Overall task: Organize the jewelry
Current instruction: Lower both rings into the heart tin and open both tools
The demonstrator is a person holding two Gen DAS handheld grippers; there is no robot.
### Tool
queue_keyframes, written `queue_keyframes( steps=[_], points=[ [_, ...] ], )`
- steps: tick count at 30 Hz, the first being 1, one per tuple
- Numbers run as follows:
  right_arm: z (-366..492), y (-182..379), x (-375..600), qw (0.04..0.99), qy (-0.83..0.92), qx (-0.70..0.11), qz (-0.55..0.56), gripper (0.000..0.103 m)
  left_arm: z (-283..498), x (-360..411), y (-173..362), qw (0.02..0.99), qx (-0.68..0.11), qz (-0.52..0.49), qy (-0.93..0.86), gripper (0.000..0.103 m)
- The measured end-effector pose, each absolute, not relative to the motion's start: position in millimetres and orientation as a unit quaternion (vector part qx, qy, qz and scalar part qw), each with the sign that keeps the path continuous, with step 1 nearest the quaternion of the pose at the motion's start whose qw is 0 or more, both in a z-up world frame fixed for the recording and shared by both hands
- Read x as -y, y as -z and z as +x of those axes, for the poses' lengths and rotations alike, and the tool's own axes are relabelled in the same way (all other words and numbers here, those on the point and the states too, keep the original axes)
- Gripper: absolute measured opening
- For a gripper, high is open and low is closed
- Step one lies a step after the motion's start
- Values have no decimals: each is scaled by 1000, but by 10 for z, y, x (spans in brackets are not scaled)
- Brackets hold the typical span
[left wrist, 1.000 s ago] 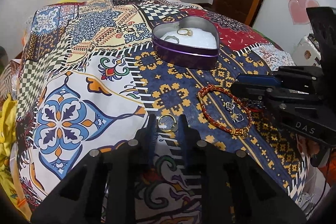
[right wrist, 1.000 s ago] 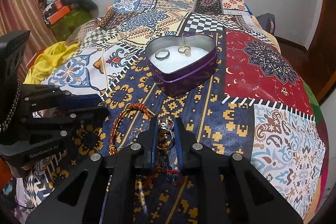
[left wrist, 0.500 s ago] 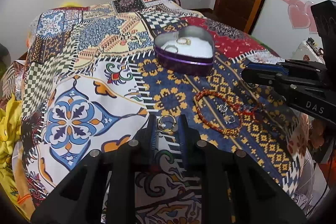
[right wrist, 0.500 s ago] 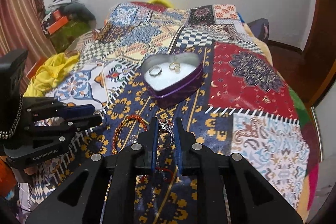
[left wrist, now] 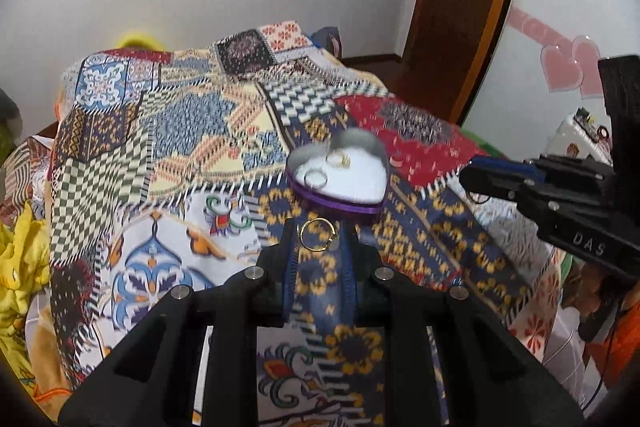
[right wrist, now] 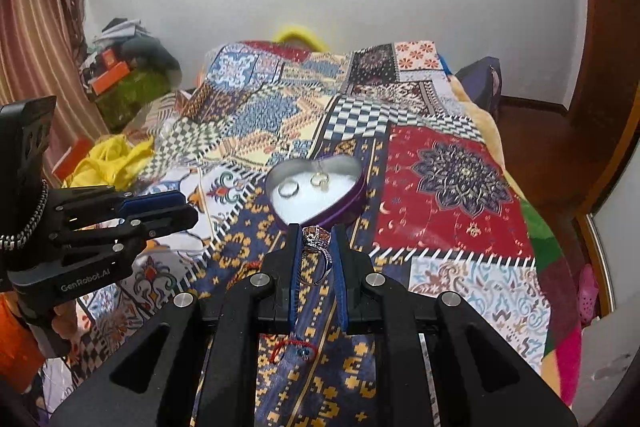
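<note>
Rings (left wrist: 317,235) in both grippers (right wrist: 317,239)

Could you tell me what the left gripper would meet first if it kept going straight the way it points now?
Most likely the heart-shaped tin, directly beyond the gold ring held by the left gripper; depth is uncertain.

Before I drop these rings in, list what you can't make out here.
- Bracelet: in the right wrist view only red bits show; the right hand-held gripper covers the rest.
- Tin: blurred in the left wrist view, the two rings inside lack detail.
- Gold ring: whether it carries a stone, too small.
</note>
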State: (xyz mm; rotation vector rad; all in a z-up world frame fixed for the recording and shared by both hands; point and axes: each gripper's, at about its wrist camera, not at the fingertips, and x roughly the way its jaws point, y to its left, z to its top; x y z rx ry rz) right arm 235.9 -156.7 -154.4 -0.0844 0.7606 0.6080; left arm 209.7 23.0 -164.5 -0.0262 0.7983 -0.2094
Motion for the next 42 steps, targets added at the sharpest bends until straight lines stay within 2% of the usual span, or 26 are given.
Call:
queue_keyframes(
  steps=[8, 20, 42],
  points=[
    [2486, 1413, 1568, 892, -294, -343, -34, 13, 2264, -171, 1494, 924, -365, -13, 112, 19],
    [2760, 1395, 1463, 892, -303, -335, -28, 13, 2553, -103, 1586, 920, -371, -16, 121, 19],
    [3150, 1770, 1265, 847, -333, -410, -55, 13, 2928, 13, 1995, 889, -427, -28, 161, 19]
  ],
)
